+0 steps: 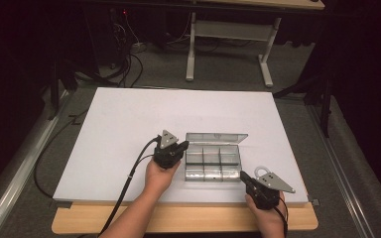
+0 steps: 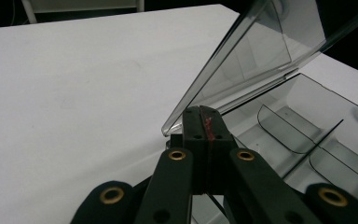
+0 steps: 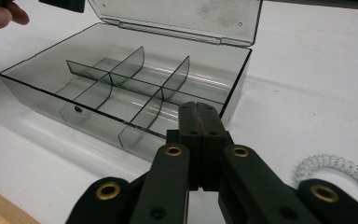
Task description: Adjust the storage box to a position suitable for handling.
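Observation:
A clear grey plastic organiser box [image 1: 213, 164] sits on the white board [image 1: 129, 124], its hinged lid [image 1: 217, 137] standing open at the far side. Thin dividers split it into several compartments [image 3: 121, 88], and I see nothing inside them. My left gripper [image 1: 182, 147] is shut at the box's left end, its tips [image 2: 203, 116] just below the near corner of the raised lid [image 2: 261, 56]. My right gripper [image 1: 244, 177] is shut too, with nothing between its jaws, and its tips [image 3: 199, 112] are close to the box's near right corner.
A white coiled cord loop [image 1: 262, 171] lies on the board beside my right gripper, also seen as a coil [image 3: 335, 170] in the right gripper view. The wooden table edge [image 1: 178, 220] runs along the front. Desk legs and cables stand on the floor beyond.

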{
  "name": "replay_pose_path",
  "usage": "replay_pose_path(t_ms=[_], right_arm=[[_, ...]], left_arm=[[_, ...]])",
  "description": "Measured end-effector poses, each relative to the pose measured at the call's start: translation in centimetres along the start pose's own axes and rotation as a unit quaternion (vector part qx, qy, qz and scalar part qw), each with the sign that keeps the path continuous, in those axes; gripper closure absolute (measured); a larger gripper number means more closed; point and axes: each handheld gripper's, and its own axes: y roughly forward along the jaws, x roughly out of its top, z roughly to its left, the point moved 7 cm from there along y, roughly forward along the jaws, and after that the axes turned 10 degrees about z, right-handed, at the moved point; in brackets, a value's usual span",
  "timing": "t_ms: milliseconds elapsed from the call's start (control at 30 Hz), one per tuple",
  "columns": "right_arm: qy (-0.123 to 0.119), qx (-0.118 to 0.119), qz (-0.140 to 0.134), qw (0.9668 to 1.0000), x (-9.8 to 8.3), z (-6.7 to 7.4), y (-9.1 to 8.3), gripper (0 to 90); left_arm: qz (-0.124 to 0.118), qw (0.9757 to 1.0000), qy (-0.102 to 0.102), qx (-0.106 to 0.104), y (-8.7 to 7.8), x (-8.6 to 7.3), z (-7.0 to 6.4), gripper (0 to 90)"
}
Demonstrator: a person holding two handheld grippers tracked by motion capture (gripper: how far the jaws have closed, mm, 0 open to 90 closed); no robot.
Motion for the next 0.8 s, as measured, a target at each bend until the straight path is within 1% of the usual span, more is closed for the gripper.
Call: replay_pose_path(t_ms=[100,367,800], right_arm=[[0.000,0.000,0.000,1.0000,0.0,0.0,0.0,90.0],[0.001,0.001,0.000,1.0000,0.0,0.0,0.0,90.0],[0.001,0.000,0.000,1.0000,0.0,0.0,0.0,90.0]], left_arm=[[-0.001,1.0000,-0.002,0.000,0.1,0.0,0.1,90.0],[0.003,1.0000,-0.005,0.007,0.6,-0.1,0.6,90.0],[0.002,0.9999,-0.012,0.011,0.7,0.0,1.1,90.0]])
